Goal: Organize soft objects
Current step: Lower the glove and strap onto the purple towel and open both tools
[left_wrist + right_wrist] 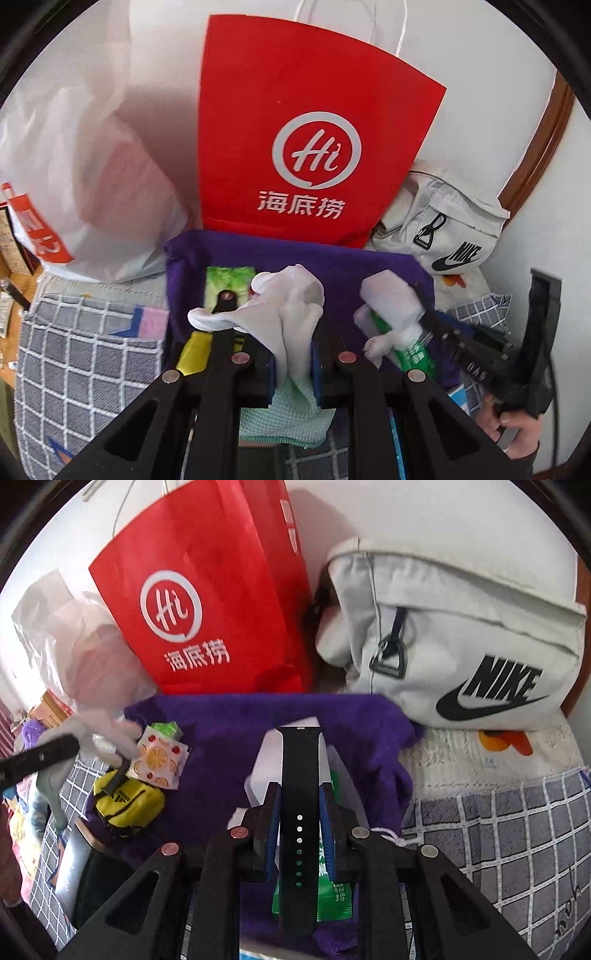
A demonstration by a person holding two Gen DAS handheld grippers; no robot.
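My left gripper (293,373) is shut on a white sock (291,306) with a pale green cloth (291,417) hanging below it, above the purple towel (332,266). My right gripper (298,834) is shut on a black watch strap (300,775), held upright over the purple towel (236,723). Under it lie a white packet (269,760) and a green tissue pack (340,897). In the left wrist view the right gripper (476,354) shows at the right, beside a white bundle (391,299) and the green pack (413,350).
A red paper bag (295,110) and a white plastic bag (92,155) stand behind the towel. A white Nike bag (461,638) lies at the right. A small yellow pouch (129,805) and an orange-print packet (159,760) lie on the towel's left. The bedding is grey checked (517,842).
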